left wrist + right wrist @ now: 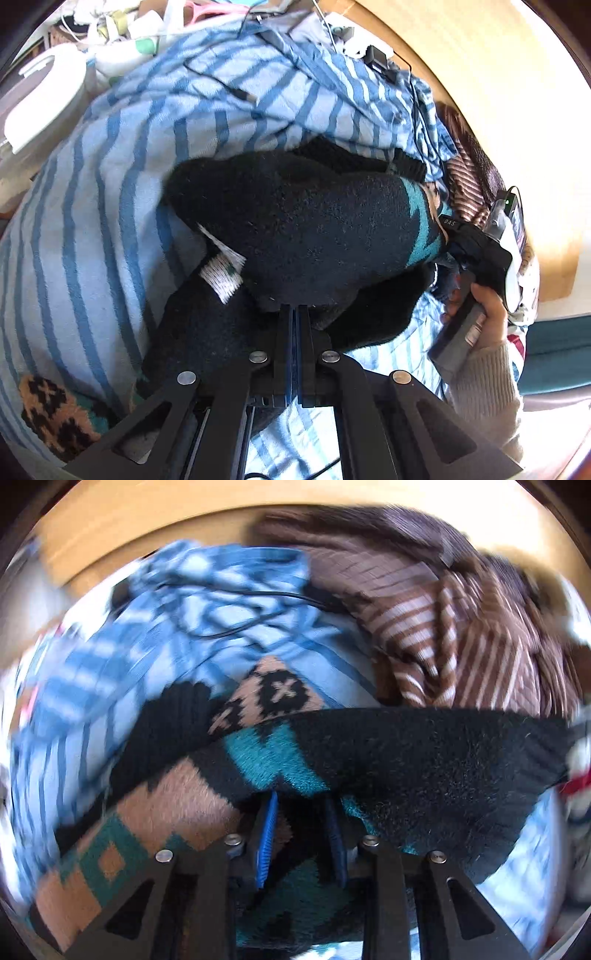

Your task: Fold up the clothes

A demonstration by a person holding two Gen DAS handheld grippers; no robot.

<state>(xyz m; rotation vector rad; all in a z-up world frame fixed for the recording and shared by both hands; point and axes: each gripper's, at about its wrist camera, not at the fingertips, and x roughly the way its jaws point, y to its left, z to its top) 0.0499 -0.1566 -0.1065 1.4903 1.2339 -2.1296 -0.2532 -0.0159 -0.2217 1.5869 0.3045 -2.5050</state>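
Note:
A black knit sweater (314,221) with teal, tan and green pattern bands lies bunched on a blue-striped blanket (92,221). My left gripper (297,308) is shut on a fold of the sweater's black fabric, with a white label beside it. In the right wrist view the same sweater (424,760) drapes over the tips of my right gripper (301,797). Its blue pads (267,834) stand apart, with patterned fabric in and below the gap. A hand (487,314) in a ribbed sleeve holds that gripper at the sweater's right end.
A brown-and-white striped garment (443,627) lies crumpled beyond the sweater. Black cables (229,88) and a small black charger (376,57) rest on the blanket. A wooden board (480,74) runs along the far side. A white plastic object (48,96) and clutter sit at the left.

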